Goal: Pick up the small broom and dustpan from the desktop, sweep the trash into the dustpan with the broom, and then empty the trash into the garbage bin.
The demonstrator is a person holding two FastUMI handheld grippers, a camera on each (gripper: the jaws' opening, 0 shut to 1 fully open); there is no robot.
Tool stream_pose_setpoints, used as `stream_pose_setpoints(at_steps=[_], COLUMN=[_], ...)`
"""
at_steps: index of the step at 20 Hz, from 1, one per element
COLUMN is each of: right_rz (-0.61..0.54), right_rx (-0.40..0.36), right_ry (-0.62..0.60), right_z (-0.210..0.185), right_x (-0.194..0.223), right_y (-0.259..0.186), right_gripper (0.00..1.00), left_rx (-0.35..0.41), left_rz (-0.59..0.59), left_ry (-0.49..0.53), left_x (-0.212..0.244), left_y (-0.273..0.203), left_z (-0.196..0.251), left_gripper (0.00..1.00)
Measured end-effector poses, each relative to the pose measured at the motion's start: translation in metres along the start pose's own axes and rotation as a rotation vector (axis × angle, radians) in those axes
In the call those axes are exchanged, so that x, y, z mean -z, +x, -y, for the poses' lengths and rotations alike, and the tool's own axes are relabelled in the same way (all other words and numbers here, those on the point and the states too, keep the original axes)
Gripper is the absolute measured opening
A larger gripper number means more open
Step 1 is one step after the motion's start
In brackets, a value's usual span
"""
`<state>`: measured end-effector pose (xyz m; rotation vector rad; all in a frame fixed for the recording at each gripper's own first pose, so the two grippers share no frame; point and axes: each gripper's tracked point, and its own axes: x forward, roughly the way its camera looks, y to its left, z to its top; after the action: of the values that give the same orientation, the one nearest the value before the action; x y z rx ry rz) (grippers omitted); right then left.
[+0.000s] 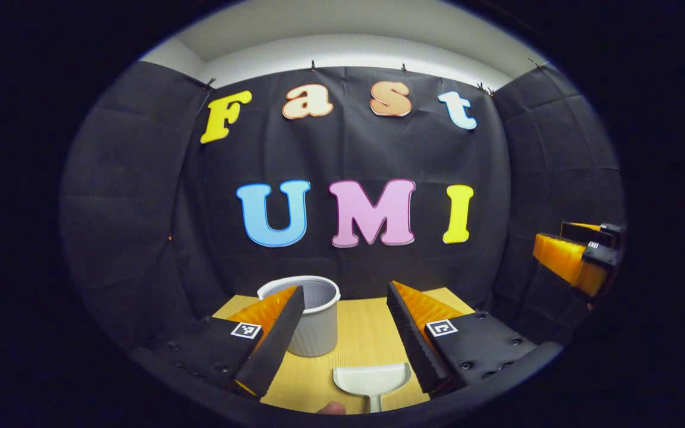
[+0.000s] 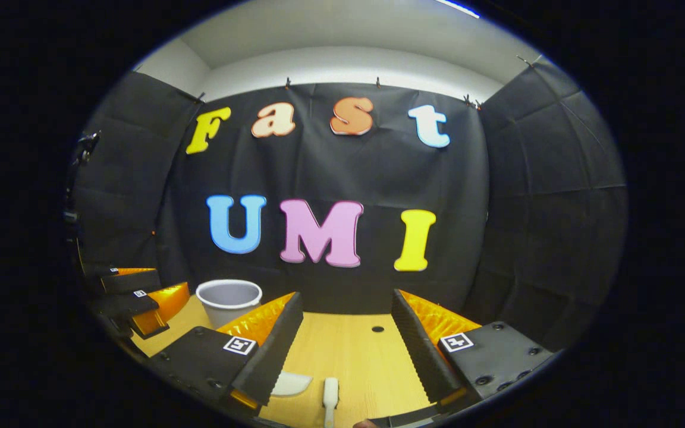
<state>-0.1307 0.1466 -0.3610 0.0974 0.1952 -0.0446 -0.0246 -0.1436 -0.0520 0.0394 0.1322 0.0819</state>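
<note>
Evidently both tools lay untouched on the wooden surface (image 1: 366, 333). In the left gripper view, the left gripper (image 1: 342, 339) hung above the surface with its fingers spread wide and nothing between them; the white dustpan (image 1: 372, 380) lay near, just below the gap, its thin handle pointing toward the camera. The ribbed white garbage bin (image 1: 313, 321) stood farther back, partly behind the left finger. In the right gripper view, the right gripper (image 2: 345, 345) likewise held its fingers apart and empty; a slim white handle, probably the small broom (image 2: 330, 398), lay near the bottom edge. The dustpan looked like light, stiff, smooth plastic, apt to slide; a pinch across its narrow handle seemed best. The broom's handle seemed equally light and rigid, suited to a grip at mid-length.
</note>
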Motion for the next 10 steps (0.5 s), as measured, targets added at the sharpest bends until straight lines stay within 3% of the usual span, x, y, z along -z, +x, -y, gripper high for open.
stream_pose_setpoints(at_steps=[2,5,10], right_rz=[0.042,0.051,0.064], right_rx=[-0.036,-0.094,-0.144], right_ry=[0.023,0.06,0.058], right_z=[0.001,-0.008,-0.003], right_x=[-0.025,-0.04,-0.058], right_y=[-0.018,-0.028,-0.053], right_gripper=[0.97,0.96,0.96], left_rx=[-0.018,-0.075,-0.074], left_rz=[0.061,0.034,-0.02], left_ry=[-0.014,0.039,-0.053], left_x=[-0.017,-0.026,-0.027], left_y=[-0.016,-0.041,-0.079], left_z=[0.002,0.008,0.036], left_gripper=[0.82,0.81,0.81])
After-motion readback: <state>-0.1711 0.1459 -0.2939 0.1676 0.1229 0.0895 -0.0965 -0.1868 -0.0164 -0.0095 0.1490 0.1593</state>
